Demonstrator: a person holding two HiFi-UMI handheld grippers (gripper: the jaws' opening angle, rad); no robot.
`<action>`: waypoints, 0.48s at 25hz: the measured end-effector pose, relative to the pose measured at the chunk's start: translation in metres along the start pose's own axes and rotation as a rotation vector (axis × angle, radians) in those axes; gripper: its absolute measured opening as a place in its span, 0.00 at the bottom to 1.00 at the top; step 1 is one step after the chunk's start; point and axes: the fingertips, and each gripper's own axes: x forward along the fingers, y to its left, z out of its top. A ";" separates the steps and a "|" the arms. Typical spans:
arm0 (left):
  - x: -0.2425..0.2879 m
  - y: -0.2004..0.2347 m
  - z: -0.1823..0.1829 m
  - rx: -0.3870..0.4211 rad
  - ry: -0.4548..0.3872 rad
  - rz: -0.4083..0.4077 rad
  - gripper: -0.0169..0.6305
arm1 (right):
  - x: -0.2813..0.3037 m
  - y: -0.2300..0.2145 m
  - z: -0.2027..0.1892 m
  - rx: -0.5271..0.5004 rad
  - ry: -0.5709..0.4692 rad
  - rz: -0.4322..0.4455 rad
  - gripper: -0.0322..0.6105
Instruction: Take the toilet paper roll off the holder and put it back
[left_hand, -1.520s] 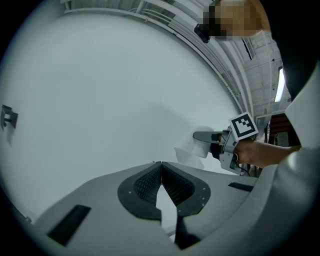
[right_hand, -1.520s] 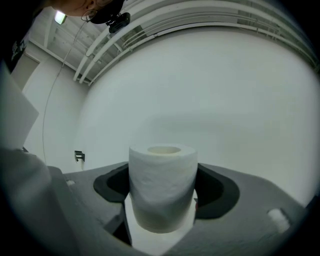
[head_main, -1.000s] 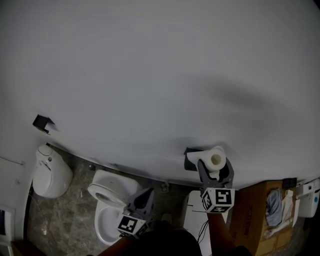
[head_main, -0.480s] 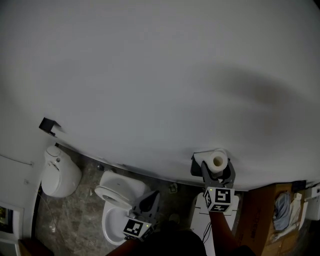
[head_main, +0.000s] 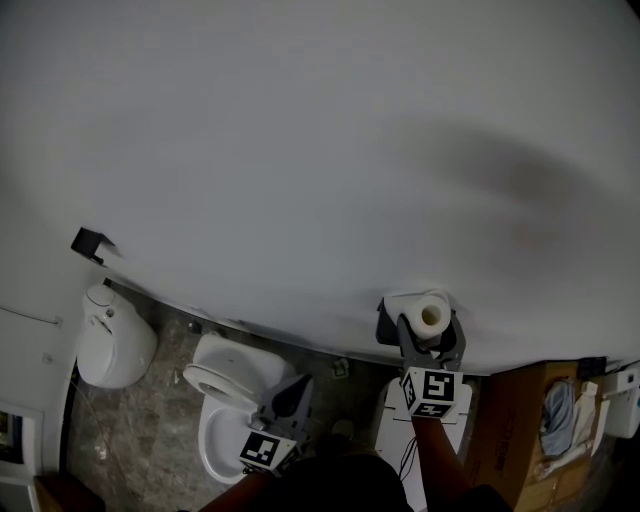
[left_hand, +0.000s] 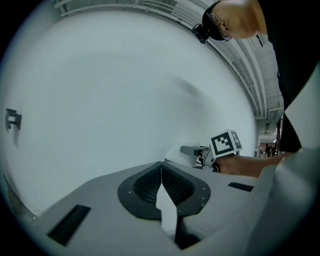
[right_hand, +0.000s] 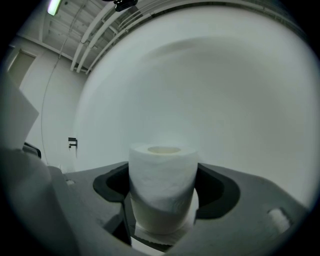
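Observation:
A white toilet paper roll (head_main: 431, 316) sits between the jaws of my right gripper (head_main: 432, 334), right beside the dark wall holder (head_main: 386, 322). In the right gripper view the roll (right_hand: 162, 192) stands upright with its cardboard core facing up, and the right gripper (right_hand: 162, 172) presses it from both sides. A loose sheet hangs under the roll. My left gripper (head_main: 299, 382) hangs lower, over the toilet, shut and with nothing in it. The left gripper (left_hand: 161, 166) shows its jaws meeting in the left gripper view, pointing at the bare wall.
A white toilet (head_main: 222, 392) stands below the left gripper, and a white rounded fixture (head_main: 113, 345) sits further left. A black bracket (head_main: 90, 243) is mounted on the wall at the left. A cardboard box (head_main: 520, 425) with rags is at the right.
The head view has shifted slightly. The roll stays in my right gripper beside the holder, and the left gripper hangs shut as before.

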 end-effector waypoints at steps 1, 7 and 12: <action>0.000 -0.001 0.002 -0.004 -0.003 -0.001 0.05 | 0.000 0.001 0.001 0.009 -0.002 0.000 0.63; -0.007 -0.002 0.003 0.001 -0.008 -0.001 0.05 | -0.004 0.003 0.002 0.048 -0.022 -0.005 0.83; -0.015 0.003 0.016 -0.043 -0.052 0.034 0.05 | -0.012 0.000 0.012 0.057 -0.033 -0.005 0.83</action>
